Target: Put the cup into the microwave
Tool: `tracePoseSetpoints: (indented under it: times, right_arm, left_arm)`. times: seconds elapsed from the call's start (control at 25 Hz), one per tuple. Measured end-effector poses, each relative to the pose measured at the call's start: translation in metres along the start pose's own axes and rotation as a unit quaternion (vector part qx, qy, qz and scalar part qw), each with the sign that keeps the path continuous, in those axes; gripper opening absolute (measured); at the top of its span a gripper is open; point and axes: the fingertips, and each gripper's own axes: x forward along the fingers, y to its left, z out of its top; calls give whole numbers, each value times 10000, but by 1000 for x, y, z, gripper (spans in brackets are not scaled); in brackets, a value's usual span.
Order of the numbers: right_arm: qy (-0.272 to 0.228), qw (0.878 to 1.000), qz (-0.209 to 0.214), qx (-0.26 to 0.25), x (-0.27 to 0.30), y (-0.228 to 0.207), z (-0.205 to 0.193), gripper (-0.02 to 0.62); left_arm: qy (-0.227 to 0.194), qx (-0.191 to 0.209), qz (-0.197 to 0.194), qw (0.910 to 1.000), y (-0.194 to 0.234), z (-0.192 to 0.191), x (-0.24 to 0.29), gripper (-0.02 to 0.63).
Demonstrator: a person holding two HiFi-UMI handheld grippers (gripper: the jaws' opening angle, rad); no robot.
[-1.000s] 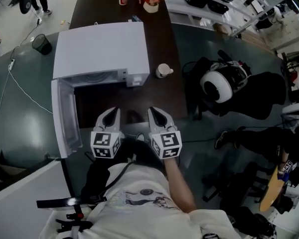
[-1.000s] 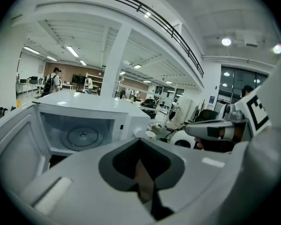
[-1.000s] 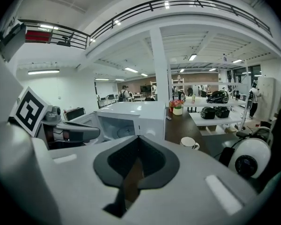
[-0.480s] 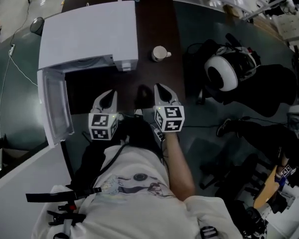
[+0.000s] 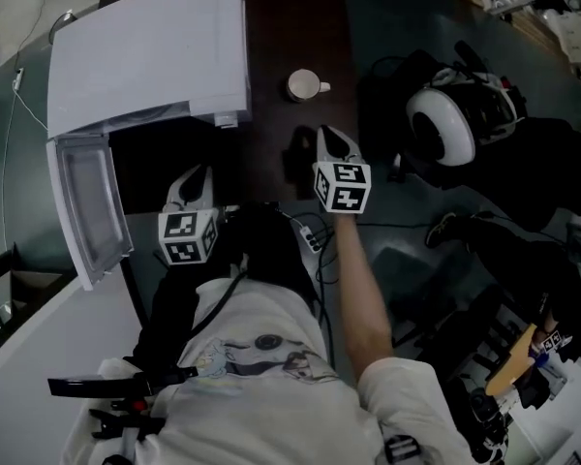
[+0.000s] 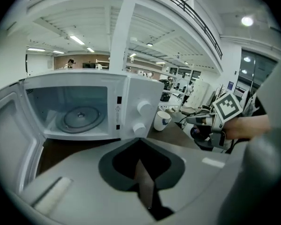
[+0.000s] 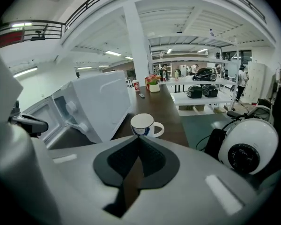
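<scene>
Grey jaws on both grippers are pressed together, empty. The right gripper (image 5: 331, 136) has pushed farther out than a second ago, its tips now near the white cup (image 5: 303, 85) on the dark table (image 5: 276, 56), right of the open microwave (image 5: 155, 56). The left gripper (image 5: 196, 175) hangs near its cavity.

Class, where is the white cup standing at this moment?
In the head view the cup stands on the dark table, right of the microwave and just ahead of the right gripper, which is not touching it.
</scene>
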Motion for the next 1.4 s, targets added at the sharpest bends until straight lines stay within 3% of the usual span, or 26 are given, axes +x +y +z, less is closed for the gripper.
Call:
tracePoseSetpoints:
  times: [0.24,0.44,0.92,1.2,1.4]
  right_arm:
    - [177,9996,-191,-114,42,-31,3,4]
    - [354,9987,-356,-114,73,-55,5,67]
    - [584,9973,-226,-393,104,-68,3,103]
    - [487,9955,-246,-770,117,-73,4,99]
    - [161,9946,-167,-1007,119,-65,10,51]
  left_arm:
    - [297,-140,23,9995,2,-11,11,-2]
    - [420,-158,21,9990,1,-14,15,-2]
    - [656,-273,59,9975,3,-27,19,-2]
    - [787,-269,130,9965,9,-35,17,-2]
    - [877,-237,163,9957,13,-43,13,-2]
